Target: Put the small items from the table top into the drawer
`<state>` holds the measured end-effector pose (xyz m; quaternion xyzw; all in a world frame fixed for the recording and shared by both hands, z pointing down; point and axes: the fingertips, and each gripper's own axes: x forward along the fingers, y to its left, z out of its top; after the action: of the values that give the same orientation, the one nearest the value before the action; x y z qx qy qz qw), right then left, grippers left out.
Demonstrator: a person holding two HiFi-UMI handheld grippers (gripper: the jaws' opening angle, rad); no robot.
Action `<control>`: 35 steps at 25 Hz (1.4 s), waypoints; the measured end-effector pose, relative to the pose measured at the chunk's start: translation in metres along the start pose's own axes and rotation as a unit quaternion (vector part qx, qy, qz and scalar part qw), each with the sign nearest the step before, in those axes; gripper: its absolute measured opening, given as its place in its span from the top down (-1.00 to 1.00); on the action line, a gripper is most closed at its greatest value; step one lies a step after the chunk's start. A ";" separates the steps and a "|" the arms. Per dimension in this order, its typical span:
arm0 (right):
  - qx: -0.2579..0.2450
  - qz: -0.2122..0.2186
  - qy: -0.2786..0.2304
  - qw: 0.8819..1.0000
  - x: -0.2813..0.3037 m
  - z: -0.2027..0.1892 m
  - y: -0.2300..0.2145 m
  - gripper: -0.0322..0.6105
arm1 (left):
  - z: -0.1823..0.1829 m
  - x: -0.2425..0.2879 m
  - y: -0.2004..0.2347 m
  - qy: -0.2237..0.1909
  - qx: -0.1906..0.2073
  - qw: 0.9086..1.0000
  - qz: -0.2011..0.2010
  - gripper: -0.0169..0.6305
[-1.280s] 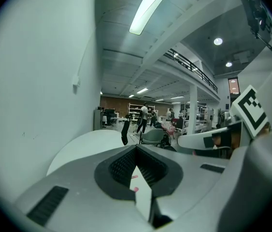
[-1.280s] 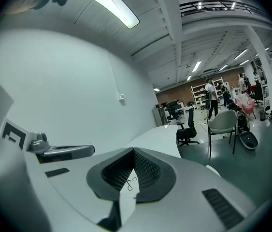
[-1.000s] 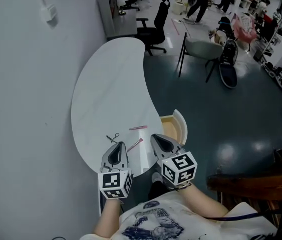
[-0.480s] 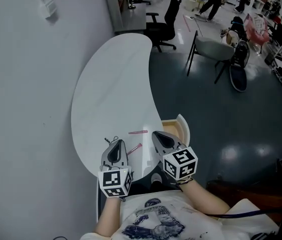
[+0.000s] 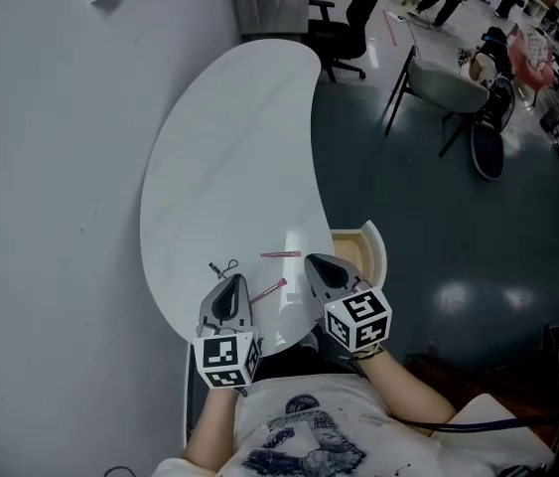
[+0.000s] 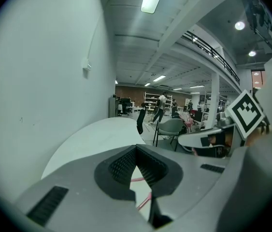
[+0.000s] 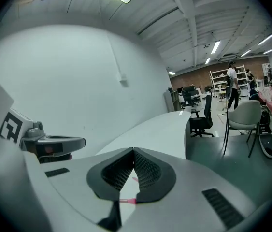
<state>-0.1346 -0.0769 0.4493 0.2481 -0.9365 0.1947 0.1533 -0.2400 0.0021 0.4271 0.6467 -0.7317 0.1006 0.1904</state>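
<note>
Three small things lie by the near edge of the white worktop (image 5: 229,137): two pink ones, a farther stick (image 5: 277,254) and a nearer stick (image 5: 268,289), and one dark wire bit (image 5: 223,267). One drawer (image 5: 371,246) stands open at the right edge. The left tongs (image 5: 232,282) and right tongs (image 5: 312,260) are both closed (nothing in them).

White surface (image 5: 229,167), two pink sticks (image 5: 277,254) (image 5: 267,289), pale wood drawer (image 5: 345,247), grey left gripper (image 5: 231,279) and right gripper (image 5: 311,260) with black-and-white markers (image 5: 225,357), dark floor (image 5: 428,227).
</note>
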 end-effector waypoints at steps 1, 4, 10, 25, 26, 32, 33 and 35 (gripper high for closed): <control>-0.005 0.002 0.005 1.000 0.003 -0.005 0.000 0.83 | -0.003 0.003 0.001 0.002 -0.001 1.000 0.000 0.89; -0.026 0.007 0.020 0.999 0.013 -0.016 -0.001 0.83 | -0.011 0.013 0.003 0.004 -0.002 1.000 -0.004 0.89; -0.066 0.016 0.046 0.997 0.041 -0.026 -0.007 0.83 | -0.020 0.040 0.010 0.013 0.003 1.000 -0.012 0.89; -0.086 0.042 0.118 0.988 0.094 -0.070 -0.013 0.83 | -0.053 0.080 0.042 0.054 -0.008 0.998 -0.015 0.89; -0.086 0.043 0.124 0.988 0.097 -0.074 -0.013 0.83 | -0.056 0.081 0.043 0.058 -0.007 0.998 -0.016 0.89; -0.081 0.045 0.148 0.985 0.108 -0.085 -0.016 0.75 | -0.069 0.088 0.050 0.079 -0.015 0.997 -0.021 0.89; -0.082 0.048 0.152 0.984 0.109 -0.086 -0.016 0.68 | -0.070 0.087 0.051 0.082 -0.017 0.996 -0.021 0.89; -0.087 0.055 0.161 0.982 0.111 -0.088 -0.015 0.59 | -0.070 0.088 0.051 0.084 -0.019 0.996 -0.023 0.89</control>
<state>-0.2022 -0.0953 0.5739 0.1476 -0.9251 0.1576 0.3125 -0.2880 -0.0427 0.5321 0.6484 -0.7001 0.1363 0.2661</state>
